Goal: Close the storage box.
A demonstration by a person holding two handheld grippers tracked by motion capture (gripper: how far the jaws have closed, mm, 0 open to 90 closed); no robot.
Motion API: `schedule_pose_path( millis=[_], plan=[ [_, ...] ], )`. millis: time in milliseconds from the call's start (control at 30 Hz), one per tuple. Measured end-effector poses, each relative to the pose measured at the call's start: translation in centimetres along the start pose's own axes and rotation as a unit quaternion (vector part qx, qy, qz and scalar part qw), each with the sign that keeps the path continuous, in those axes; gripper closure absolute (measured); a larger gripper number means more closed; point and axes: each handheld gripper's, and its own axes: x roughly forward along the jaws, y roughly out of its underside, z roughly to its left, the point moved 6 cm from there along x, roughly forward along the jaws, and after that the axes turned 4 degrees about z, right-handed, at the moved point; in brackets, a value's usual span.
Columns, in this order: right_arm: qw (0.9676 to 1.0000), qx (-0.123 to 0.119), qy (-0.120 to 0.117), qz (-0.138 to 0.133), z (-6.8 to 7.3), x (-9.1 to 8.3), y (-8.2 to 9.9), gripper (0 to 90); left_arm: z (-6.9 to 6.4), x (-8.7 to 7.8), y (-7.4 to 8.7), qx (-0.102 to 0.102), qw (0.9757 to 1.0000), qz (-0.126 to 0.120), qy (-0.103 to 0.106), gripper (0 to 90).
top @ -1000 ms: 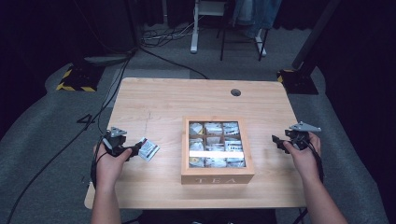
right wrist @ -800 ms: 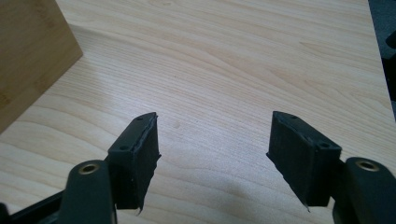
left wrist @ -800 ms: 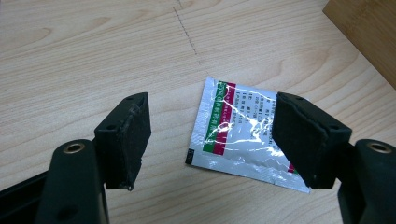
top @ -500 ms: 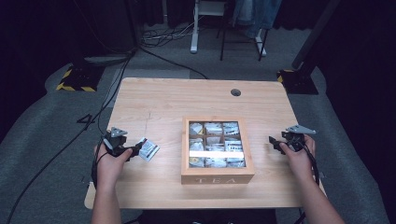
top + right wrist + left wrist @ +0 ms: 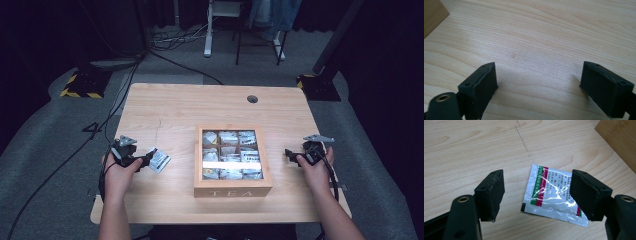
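A silver tea sachet (image 5: 160, 160) with red and green stripes lies flat on the wooden table (image 5: 200, 107), left of the wooden tea box (image 5: 232, 190). My left gripper (image 5: 146, 161) stands open right at it. In the left gripper view the sachet (image 5: 549, 192) lies between the two pads (image 5: 491, 192), which do not press on it. My right gripper (image 5: 291, 154) is open over bare wood to the right of the box. In the right gripper view its jaws (image 5: 539, 72) have just been opening, with nothing between them.
The box's glass lid shows several compartments holding sachets (image 5: 230, 150). A box corner (image 5: 432, 17) shows at the right gripper view's top left, and a box wall (image 5: 619, 142) at the left gripper view's top right. A cable hole (image 5: 252, 99) sits near the table's far edge.
My right hand has sunk toward the table and shifted a little left, toward the box. The left hand and the sachet have not moved.
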Motion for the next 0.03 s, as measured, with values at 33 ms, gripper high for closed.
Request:
schedule_pose_path(
  millis=[33],
  plan=[
    [1.0, 0.0, 0.0, 0.0, 0.0, 0.0, 0.0, 13.1, 0.0, 0.0, 0.0, 0.0, 1.0, 0.0, 0.0, 29.0]
  ],
)
